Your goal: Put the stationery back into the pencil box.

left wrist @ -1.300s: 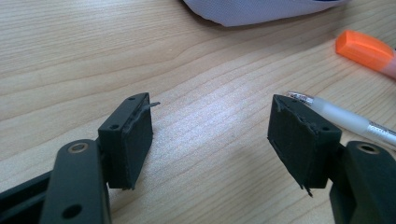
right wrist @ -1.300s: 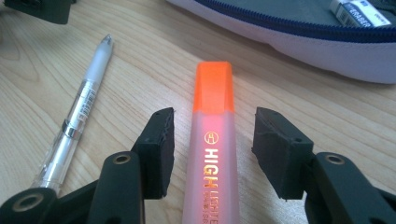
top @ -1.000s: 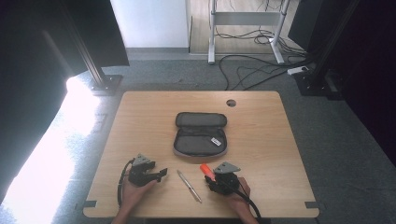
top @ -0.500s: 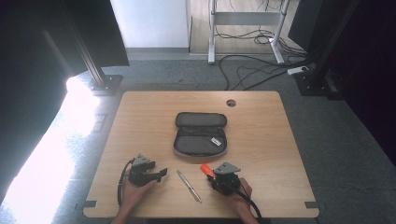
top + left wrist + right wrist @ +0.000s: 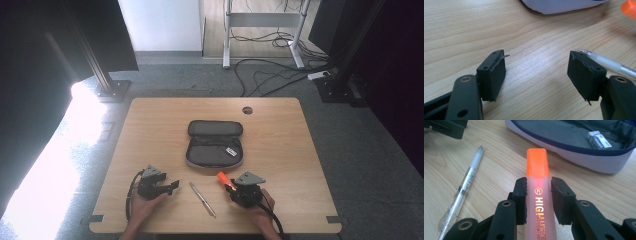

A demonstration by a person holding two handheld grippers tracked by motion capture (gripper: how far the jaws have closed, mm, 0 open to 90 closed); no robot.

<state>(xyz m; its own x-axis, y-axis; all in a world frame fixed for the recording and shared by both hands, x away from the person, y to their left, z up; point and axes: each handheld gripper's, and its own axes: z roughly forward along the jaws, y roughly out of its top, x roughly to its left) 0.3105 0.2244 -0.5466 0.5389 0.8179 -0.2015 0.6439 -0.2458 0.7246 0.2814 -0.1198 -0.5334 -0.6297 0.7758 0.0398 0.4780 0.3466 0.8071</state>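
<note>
highlighter [image 5: 539,202] label cut off, eraser [image 5: 599,140] print blurred

One orange highlighter [image 5: 538,195], one clear pen [image 5: 202,199], one open pencil case [image 5: 215,145], one eraser [image 5: 599,140].

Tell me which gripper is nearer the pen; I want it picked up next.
Left, though only narrowly. The left gripper, fingers open, sits just left of the pen; one finger nearly reaches its tip. The right gripper, gripping the highlighter, sits beyond its other side.
</note>
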